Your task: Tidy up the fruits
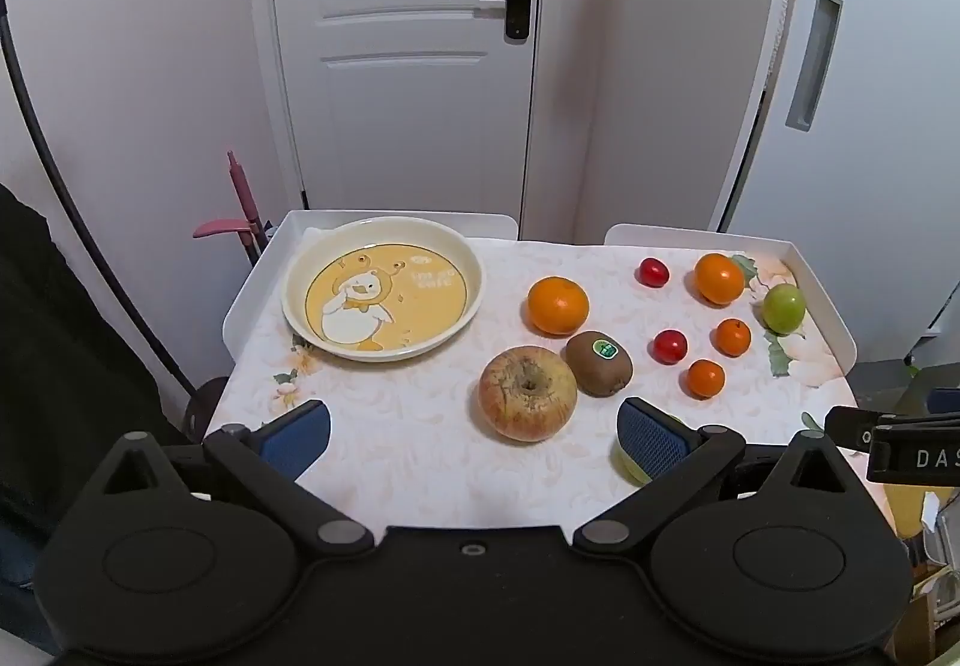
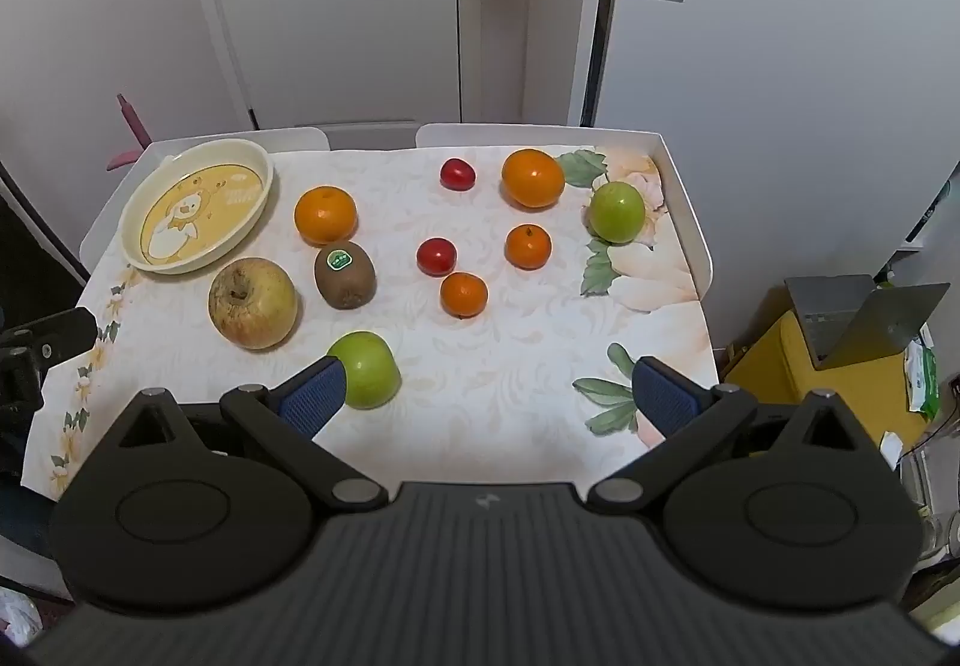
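Currently both grippers hover wide open and empty above 10 scattered fruits.
To begin well, right gripper (image 2: 489,396) centres over near green apple (image 2: 367,369); left gripper (image 1: 474,435) faces large apple (image 1: 528,393); duck plate (image 1: 336,342) sits far left.

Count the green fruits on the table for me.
2. One round green fruit lies near the front, beside the right claw's left finger; the other round green fruit sits near the table's far right edge. None seems hidden.
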Demonstrator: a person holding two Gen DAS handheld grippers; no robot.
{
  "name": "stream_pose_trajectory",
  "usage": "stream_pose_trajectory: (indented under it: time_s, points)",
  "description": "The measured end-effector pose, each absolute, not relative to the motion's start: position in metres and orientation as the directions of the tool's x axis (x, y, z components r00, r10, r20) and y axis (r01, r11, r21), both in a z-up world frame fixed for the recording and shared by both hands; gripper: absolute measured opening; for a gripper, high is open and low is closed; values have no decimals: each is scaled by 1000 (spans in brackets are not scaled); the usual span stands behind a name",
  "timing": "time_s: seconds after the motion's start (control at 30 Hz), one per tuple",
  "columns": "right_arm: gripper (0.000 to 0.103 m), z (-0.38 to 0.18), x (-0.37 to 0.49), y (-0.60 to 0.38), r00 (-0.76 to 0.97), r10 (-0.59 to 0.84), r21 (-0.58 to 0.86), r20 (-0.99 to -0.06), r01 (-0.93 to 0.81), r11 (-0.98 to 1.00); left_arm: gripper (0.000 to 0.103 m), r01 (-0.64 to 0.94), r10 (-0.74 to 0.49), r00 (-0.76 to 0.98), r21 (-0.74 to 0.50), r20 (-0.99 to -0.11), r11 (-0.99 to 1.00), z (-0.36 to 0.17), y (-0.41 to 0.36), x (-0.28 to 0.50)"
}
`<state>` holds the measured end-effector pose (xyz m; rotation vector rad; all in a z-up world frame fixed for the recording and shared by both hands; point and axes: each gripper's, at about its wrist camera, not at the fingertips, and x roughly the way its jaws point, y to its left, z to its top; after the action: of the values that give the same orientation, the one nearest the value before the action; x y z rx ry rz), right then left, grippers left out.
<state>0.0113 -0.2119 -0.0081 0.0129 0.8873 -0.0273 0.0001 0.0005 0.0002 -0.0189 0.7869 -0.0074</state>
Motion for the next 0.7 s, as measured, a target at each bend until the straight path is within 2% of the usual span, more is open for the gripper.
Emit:
stream_pose_trajectory:
  time_s: [0.7]
  points:
    - [103, -6, 12, -213, 631, -18, 4, -776, 32, 999, 103, 17, -4, 714, 12, -700, 1000, 2, -1, 3]
